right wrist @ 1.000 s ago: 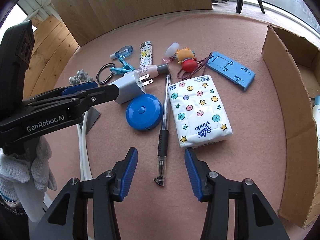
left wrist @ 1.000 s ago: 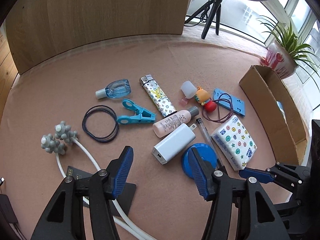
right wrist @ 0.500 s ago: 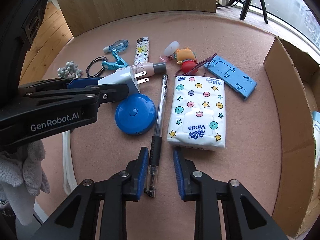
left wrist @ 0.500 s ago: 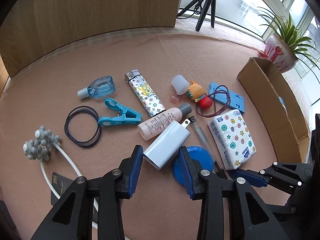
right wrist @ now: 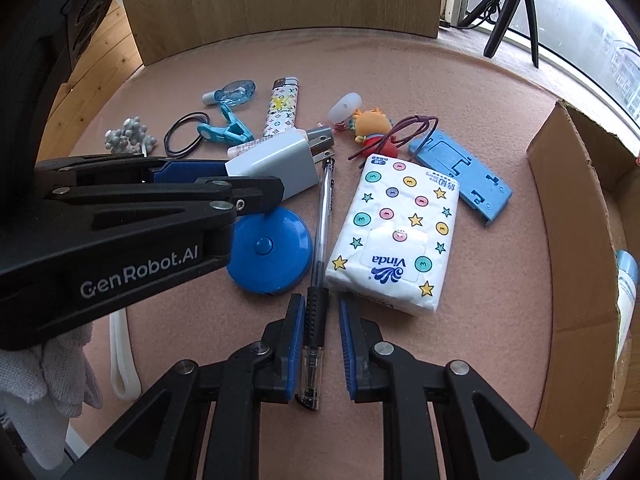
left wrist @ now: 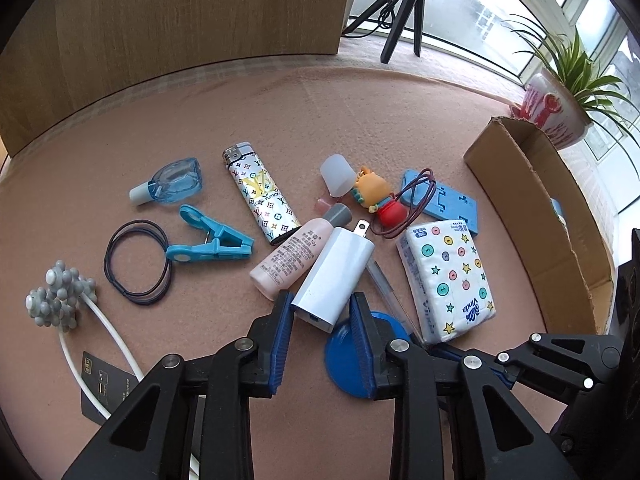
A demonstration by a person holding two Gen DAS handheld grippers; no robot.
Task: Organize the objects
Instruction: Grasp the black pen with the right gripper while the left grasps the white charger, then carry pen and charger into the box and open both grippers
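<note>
Left wrist view: the left gripper (left wrist: 322, 312) points steeply down at the counter (left wrist: 360, 120), jaws just closing, both blue pads against the sides of the white USB charger (left wrist: 336, 276), pinching it. The charger lies across the pink lotion bottle (left wrist: 298, 254), prongs toward the window. The blue tape measure (left wrist: 348, 360) is half hidden behind the right finger.

Right wrist view: the right gripper (right wrist: 320, 344) tilts steeply down too, jaws just closing around the pen (right wrist: 318, 280); the left pad touches its black grip, a sliver of gap shows at the right. The pen lies just beside the tissue pack (right wrist: 396, 232). The cardboard box (right wrist: 576, 240) is cut off at the right.
</note>
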